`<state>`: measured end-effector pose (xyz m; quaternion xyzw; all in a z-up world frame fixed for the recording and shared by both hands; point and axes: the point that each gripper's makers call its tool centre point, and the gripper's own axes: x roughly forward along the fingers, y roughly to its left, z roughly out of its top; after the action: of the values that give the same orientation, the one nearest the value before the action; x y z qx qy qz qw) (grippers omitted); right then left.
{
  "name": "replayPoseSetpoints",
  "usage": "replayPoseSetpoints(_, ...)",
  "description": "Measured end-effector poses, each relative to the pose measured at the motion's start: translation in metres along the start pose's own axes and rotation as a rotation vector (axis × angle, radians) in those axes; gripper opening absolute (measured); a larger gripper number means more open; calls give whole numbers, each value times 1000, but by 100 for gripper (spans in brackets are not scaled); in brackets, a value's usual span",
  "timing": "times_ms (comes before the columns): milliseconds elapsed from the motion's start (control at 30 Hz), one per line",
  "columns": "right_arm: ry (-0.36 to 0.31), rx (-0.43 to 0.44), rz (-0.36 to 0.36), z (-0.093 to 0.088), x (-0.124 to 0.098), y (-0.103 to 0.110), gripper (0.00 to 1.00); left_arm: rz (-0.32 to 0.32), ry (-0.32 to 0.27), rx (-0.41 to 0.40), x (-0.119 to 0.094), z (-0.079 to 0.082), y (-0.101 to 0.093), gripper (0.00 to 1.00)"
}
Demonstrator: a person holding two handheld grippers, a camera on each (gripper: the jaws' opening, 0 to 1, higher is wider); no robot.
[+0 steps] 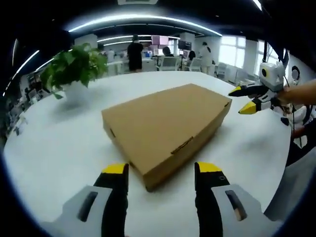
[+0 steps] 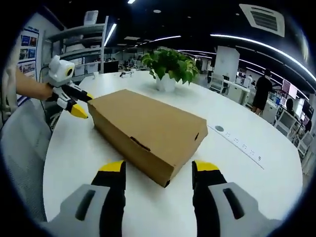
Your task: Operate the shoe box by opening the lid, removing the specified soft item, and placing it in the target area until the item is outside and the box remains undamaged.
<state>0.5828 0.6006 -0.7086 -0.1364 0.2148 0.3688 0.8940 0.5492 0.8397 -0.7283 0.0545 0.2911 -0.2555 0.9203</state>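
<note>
A closed brown cardboard shoe box (image 1: 165, 126) lies flat on the white round table (image 1: 64, 143), lid down, with a tab slot in its front wall. My left gripper (image 1: 162, 170) is open just short of the box's near corner, holding nothing. My right gripper (image 1: 242, 100) hovers open by the box's far right corner, held by a person's hand. In the right gripper view the box (image 2: 148, 126) sits ahead of the open right gripper (image 2: 158, 168), and the left gripper (image 2: 84, 104) is open at the box's far left corner. The box's contents are hidden.
A potted green plant (image 1: 74, 66) (image 2: 170, 66) stands on the table behind the box. A strip of sockets (image 2: 237, 140) is set into the tabletop right of the box. A grey chair (image 2: 22, 143) stands at the table's edge. People and desks are far behind.
</note>
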Motion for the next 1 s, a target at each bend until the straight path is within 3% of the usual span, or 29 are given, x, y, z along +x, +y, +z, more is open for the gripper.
replayPoseSetpoints(400, 29, 0, 33, 2, 26, -2, 47, 30, -3, -41, 8, 3, 7, 52)
replayPoseSetpoints(1000, 31, 92, 31, -2, 28, -2, 45, 48, -6, -59, 10, 4, 10, 50)
